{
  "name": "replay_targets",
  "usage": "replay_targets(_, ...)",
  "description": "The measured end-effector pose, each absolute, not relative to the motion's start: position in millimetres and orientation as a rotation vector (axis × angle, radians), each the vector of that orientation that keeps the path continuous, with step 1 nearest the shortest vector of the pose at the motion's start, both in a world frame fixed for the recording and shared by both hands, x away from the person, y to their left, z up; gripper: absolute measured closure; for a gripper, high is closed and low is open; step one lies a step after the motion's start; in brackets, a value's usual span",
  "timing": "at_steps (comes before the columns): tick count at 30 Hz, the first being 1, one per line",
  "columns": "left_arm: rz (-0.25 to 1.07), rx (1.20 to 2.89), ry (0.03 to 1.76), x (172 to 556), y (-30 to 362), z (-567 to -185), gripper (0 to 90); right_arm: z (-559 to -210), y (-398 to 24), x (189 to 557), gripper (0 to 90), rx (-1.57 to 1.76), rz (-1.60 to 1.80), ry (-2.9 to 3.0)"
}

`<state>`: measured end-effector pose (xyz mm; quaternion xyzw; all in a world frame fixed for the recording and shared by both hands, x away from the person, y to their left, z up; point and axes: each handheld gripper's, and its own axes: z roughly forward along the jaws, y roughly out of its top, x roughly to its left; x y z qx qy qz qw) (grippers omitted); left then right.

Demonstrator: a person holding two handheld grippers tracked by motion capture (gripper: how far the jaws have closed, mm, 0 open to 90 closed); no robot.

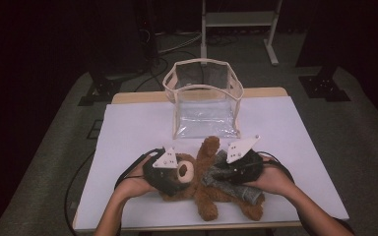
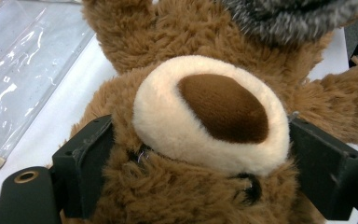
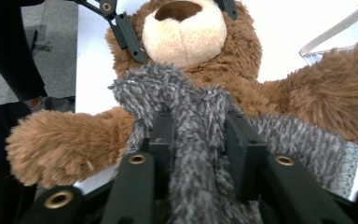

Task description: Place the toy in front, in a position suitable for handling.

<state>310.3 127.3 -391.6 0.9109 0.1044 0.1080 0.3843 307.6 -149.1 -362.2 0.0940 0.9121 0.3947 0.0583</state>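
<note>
A brown teddy bear point(image 1: 207, 147) lies on its back on the white table point(image 1: 295, 142), head toward the left. My left gripper point(image 1: 170, 174) is shut on the bear's head; in the left gripper view its jaws press into the fur on both sides of the cream muzzle point(image 2: 209, 116). A grey fuzzy cloth point(image 1: 241, 191) lies across the bear's body. My right gripper point(image 1: 236, 169) is shut on a bunched fold of that grey cloth point(image 3: 186, 98), just below the bear's chin point(image 3: 186, 32). The bear's arms point(image 3: 65, 144) spread out to both sides.
A clear plastic bag point(image 1: 204, 105) with a cream rim stands open behind the bear, close to its raised arm. A metal stand point(image 1: 238, 19) and cables are on the floor beyond the table. The table's front edge lies just below the bear.
</note>
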Motion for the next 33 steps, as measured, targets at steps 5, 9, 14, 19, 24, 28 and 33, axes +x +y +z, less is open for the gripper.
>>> replay_targets(5, 0.269, 2.314, 0.287, 311, 127, -392, 14.6, -358, -157, 304, 73.1, 0.286, 1.227, 2.738)
replay_targets(9, 0.268, 2.31, 0.312, 312, 127, -392, 14.6, -354, -173, 298, 73.4, 0.302, 1.223, 2.732)
replay_targets(14, 0.269, 2.304, 0.34, 313, 126, -393, 14.6, -357, -199, 293, 73.1, 0.373, 1.216, 2.72)
replay_targets(19, 0.29, 2.315, 0.357, 314, 122, -392, 14.6, -373, -230, 285, 73.1, 0.537, 1.305, 2.71)
replay_targets(24, 0.287, 2.312, 0.375, 315, 121, -392, 14.5, -358, -215, 284, 73.0, 0.461, 1.368, 2.69)
replay_targets(28, 0.293, 2.31, 0.383, 315, 121, -393, 14.5, -353, -183, 288, 72.9, 0.334, 1.351, 2.708)
replay_targets(33, 0.295, 2.308, 0.39, 315, 123, -393, 15.0, -359, -166, 288, 72.9, 0.266, 1.289, 2.737)
